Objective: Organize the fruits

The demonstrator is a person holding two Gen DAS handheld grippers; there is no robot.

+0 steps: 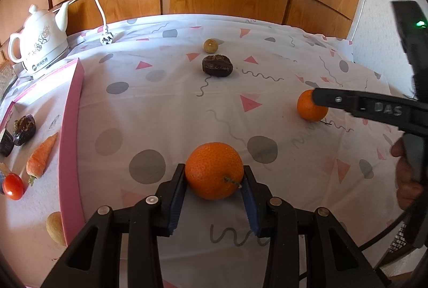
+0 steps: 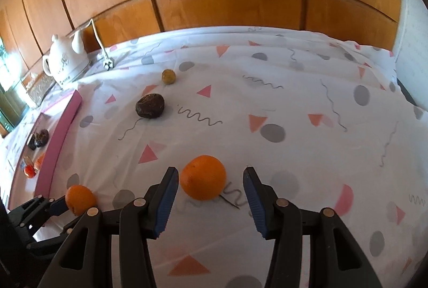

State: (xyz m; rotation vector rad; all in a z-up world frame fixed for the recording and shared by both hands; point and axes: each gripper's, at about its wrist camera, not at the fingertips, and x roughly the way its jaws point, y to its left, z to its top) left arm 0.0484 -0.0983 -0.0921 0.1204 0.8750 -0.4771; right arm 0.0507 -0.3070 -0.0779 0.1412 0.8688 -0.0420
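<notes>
Left gripper (image 1: 214, 182) clamps a round, dimpled orange (image 1: 214, 170) at its widest; firm, light, liable to roll. Right gripper (image 2: 211, 190) stands open around a second smooth orange (image 2: 202, 177) on the patterned tablecloth (image 2: 294, 106), untouched.

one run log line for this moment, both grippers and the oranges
left gripper: shut on near orange | right gripper: open around second orange | pink tray: holds carrot, tomato
</notes>
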